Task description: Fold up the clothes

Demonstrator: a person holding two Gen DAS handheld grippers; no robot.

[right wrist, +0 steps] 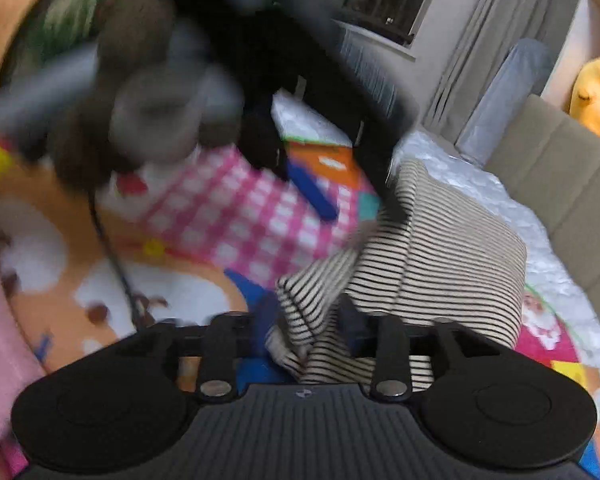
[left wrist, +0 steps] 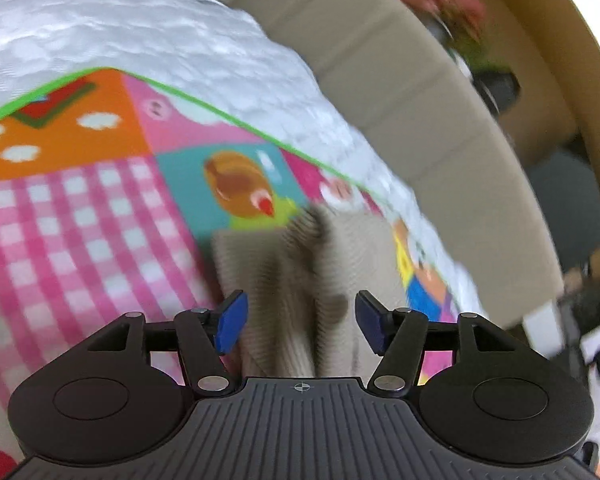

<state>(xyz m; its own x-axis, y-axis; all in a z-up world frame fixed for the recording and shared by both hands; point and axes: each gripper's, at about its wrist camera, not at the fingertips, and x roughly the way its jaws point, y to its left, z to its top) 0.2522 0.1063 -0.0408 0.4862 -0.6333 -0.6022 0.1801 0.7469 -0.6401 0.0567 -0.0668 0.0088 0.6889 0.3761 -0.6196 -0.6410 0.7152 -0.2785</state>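
- The striped top (left wrist: pixel 284 280), beige with fine dark stripes, lies on a bright patchwork play mat (left wrist: pixel 80 208) in the left wrist view, bunched into a ridge that runs from near the camera toward the mat's far green edge.
- The left gripper (left wrist: pixel 298 322) hangs over that ridge with its blue pads (left wrist: pixel 231 322) spread clear of the cloth on both sides, so it is released and holds nothing.
- A white quilted cover (left wrist: pixel 180 40) lies under the mat and a beige sofa (left wrist: pixel 400 80) runs along the far right; blur hides finer folds.
- In the right wrist view the striped top (right wrist: pixel 440 248) is a humped, partly doubled heap on the mat's right side, with one flap (right wrist: pixel 312 300) reaching down toward the camera.
- The right gripper (right wrist: pixel 306 330) has that flap between its fingers, but blur and the cloth hide the pads, so I cannot tell whether it pinches or only straddles the fabric.
- The left gripper (right wrist: pixel 340 152) shows as a dark blur above the far end of the heap.
- A yellow plush toy (right wrist: pixel 598 96) sits on the sofa (right wrist: pixel 560 184) at far right.
- Judging from the heap, the fold is only partway done; doing this step well would mean taking a single layer at the flap's edge, pulling it taut and level before laying it over, and anchoring the far end so that the stripes stay parallel rather than bunching.
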